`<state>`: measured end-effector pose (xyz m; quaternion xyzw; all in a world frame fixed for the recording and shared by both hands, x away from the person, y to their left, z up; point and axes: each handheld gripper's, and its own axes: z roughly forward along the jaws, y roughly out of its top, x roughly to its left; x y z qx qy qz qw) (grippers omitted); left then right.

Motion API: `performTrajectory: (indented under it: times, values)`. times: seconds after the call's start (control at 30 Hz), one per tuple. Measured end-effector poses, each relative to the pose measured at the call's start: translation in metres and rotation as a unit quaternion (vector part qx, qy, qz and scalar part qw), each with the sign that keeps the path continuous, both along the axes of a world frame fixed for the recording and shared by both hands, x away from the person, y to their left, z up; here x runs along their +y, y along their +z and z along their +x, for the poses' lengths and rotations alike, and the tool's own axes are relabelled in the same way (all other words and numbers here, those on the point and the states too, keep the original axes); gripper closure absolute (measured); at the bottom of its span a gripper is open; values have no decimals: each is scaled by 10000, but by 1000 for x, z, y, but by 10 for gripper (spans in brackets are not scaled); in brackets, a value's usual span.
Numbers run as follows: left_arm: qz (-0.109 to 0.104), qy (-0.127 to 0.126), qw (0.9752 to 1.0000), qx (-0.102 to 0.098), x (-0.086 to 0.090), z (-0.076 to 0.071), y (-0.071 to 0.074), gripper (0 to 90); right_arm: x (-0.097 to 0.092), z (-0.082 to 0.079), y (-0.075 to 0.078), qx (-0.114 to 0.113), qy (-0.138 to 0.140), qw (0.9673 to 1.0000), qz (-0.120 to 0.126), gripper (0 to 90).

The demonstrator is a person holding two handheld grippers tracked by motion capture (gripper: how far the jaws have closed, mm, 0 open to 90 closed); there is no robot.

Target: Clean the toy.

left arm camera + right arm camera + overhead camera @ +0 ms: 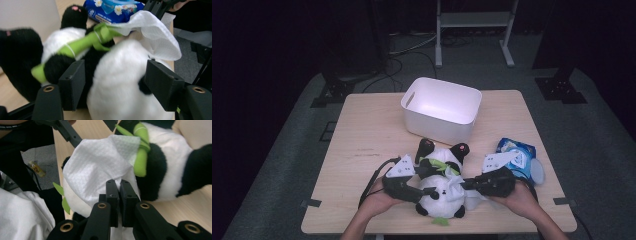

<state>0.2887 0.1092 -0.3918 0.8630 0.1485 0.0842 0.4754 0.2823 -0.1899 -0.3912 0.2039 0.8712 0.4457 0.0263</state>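
A black and white panda plush lies on its back near the table's front edge, a green bamboo piece across its chest. My left gripper comes in from the left; in the left gripper view its pads press both sides of the panda's white round part. My right gripper comes in from the right, shut on a white wet wipe. The wipe drapes over the panda, and the right gripper's jaws stand tight together on its edge.
A white plastic bin stands behind the panda at the table's middle back. A blue pack of wet wipes lies at the right, near the right hand. The wooden table has bare room on its left half.
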Motion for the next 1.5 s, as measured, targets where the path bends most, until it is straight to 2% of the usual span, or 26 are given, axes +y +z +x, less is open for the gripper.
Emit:
performTrajectory:
  times: [0.17,0.23,0.3,0.37,0.4,0.47,0.53,0.57,0.6,0.67,0.73,0.8,0.87,0.9,1.0,1.13,1.2,1.23,1.33,1.4,1.43,1.5]
  values:
    - [352,-105,9989,-291,-12,11,17,433,-12,2,3,14,-126,9999,30,862]
    - [496,-205,9980,-335,-15,16,25,464,-15,3,3,47,-159,9998,56,862]
    - [757,-342,9956,-428,-19,22,31,501,-17,5,2,75,-192,9998,59,862]
    - [921,-488,9937,-405,-25,28,35,521,-18,7,2,82,-213,9997,64,862]
    - [1064,-588,9917,-415,-29,31,37,528,-20,9,1,90,-230,9997,83,862]
    - [1195,-687,9895,-438,-35,35,38,547,-22,11,2,105,-268,9995,102,862]
    - [1255,-759,9883,-428,-40,38,39,556,-26,12,2,125,-304,9994,141,862]
    - [1328,-828,9867,-448,-44,40,39,556,-27,12,2,130,-316,9993,156,862]
    - [1479,-908,9838,-457,-48,42,40,557,-29,12,2,141,-348,9992,161,862]
    - [1596,-1009,9811,-429,-54,45,38,556,-33,12,2,154,-378,9991,147,862]
    - [1761,-1147,9768,-403,-59,48,36,549,-36,11,1,186,-410,9988,167,862]
    - [1815,-1225,9751,-353,-64,51,34,539,-39,11,1,196,-430,9987,170,862]
    - [1777,-1301,9751,-243,-68,55,33,528,-41,11,0,207,-454,9986,191,862]
    - [1803,-1330,9743,-228,-69,56,33,528,-42,11,0,200,-455,9986,196,861]
    - [1962,-1460,9695,-182,-75,59,30,491,-44,11,-1,216,-481,9984,206,862]
    - [2043,-1478,9676,-104,-79,63,24,444,-46,11,-3,237,-511,9982,213,861]
    - [2085,-1440,9673,-85,-80,64,21,454,-46,11,-4,235,-510,9982,213,861]
    - [2129,-1444,9662,-151,-81,64,19,493,-46,11,-5,241,-508,9982,213,861]
    - [2091,-1343,9682,-289,-81,63,16,603,-47,11,-6,262,-520,9980,264,861]
    - [2034,-1178,9714,-342,-81,62,17,673,-48,11,-7,277,-530,9978,275,861]
    - [1952,-1116,9738,-337,-81,62,18,688,-49,11,-7,276,-537,9978,274,861]
    - [1833,-1026,9771,-350,-82,60,19,709,-52,11,-5,290,-568,9975,317,861]
